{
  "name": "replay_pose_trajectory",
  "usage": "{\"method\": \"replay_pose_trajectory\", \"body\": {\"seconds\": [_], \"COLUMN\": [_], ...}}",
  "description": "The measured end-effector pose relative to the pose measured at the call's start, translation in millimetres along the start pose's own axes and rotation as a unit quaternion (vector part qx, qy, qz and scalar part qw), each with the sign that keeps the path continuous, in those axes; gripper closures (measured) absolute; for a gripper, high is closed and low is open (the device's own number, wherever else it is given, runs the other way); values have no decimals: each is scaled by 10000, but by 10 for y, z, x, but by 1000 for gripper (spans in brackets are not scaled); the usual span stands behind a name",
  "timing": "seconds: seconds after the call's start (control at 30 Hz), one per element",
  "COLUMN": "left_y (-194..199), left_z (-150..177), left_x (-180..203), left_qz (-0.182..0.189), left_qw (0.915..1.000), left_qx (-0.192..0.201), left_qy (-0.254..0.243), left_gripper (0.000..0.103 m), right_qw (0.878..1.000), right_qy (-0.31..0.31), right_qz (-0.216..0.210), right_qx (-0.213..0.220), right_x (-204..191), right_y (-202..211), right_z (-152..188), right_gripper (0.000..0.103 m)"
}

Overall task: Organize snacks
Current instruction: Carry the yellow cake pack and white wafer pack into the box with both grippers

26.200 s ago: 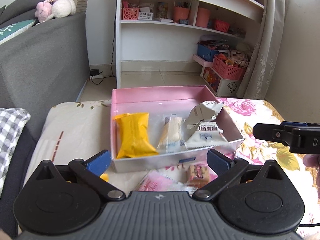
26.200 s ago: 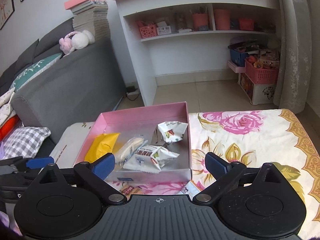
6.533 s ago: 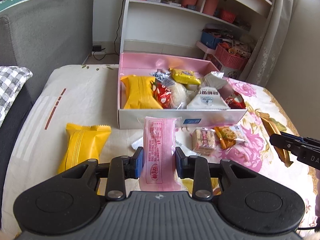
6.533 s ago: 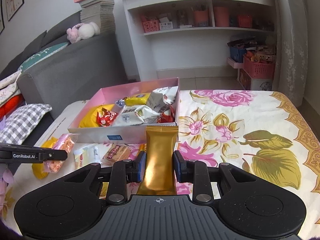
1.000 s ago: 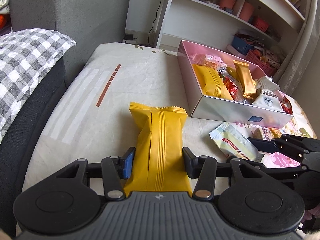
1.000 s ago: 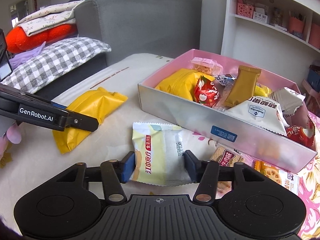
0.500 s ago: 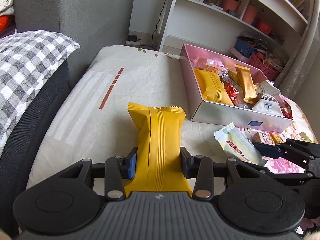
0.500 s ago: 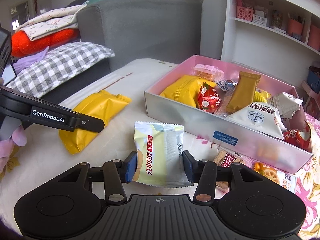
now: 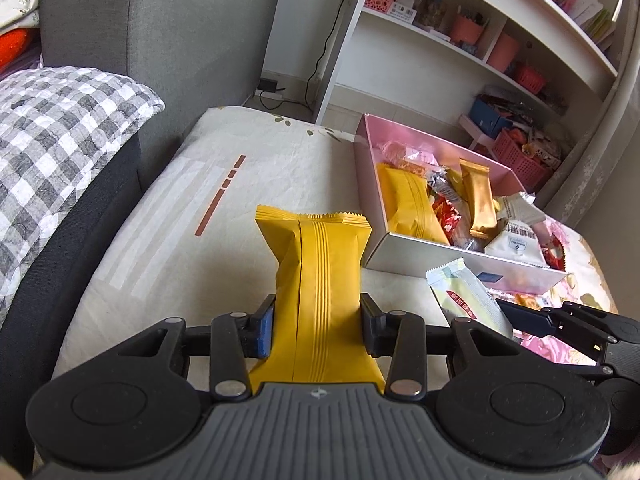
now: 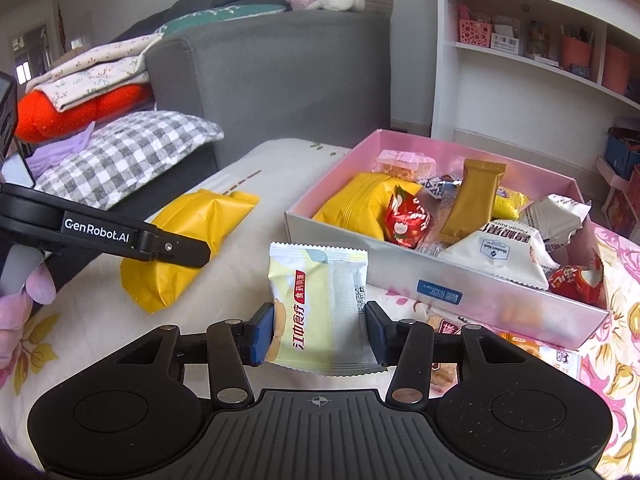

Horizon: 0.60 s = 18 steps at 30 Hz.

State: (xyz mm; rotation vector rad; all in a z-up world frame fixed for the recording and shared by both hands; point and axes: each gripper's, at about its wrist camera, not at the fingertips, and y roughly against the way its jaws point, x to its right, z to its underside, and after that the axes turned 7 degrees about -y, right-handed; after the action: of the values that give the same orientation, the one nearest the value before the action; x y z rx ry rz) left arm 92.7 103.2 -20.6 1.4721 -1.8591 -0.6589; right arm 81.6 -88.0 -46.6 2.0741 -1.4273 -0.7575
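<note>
My left gripper (image 9: 318,330) is shut on a yellow snack pack (image 9: 320,280), held just above the bedcover; it also shows in the right wrist view (image 10: 188,248). My right gripper (image 10: 318,334) is shut on a pale yellow-and-white biscuit pack (image 10: 320,300), lifted off the cover; it also shows in the left wrist view (image 9: 464,298). The pink box (image 9: 412,252) (image 10: 332,216) lies ahead, right of the left gripper, holding several snacks: a yellow pack (image 10: 356,204), a gold bar (image 10: 472,200), a red pack (image 10: 408,220), a white bag (image 10: 496,252).
Small biscuit packs (image 10: 444,328) lie on the floral cover in front of the box. A grey sofa (image 9: 160,40) with a checked cushion (image 9: 52,132) is at the left. A white shelf unit (image 10: 520,60) stands behind.
Both grippers have closed further on their packs and lifted them slightly. The biscuit pack has risen off the cover in the right gripper.
</note>
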Motion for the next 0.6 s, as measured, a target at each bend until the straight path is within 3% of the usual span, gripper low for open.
{"method": "replay_pose_trajectory", "body": {"seconds": [0.6], "left_y": [26], "left_z": [-191], "left_x": [374], "left_qz": [296], "left_qw": [9991], "left_qx": [313], "left_qy": [57], "left_gripper": [65], "right_qw": [9957], "right_qy": [-715], "right_qz": [287], "right_qx": [515], "right_x": [433], "right_y": [354], "right_z": [-238], "right_gripper": [56]}}
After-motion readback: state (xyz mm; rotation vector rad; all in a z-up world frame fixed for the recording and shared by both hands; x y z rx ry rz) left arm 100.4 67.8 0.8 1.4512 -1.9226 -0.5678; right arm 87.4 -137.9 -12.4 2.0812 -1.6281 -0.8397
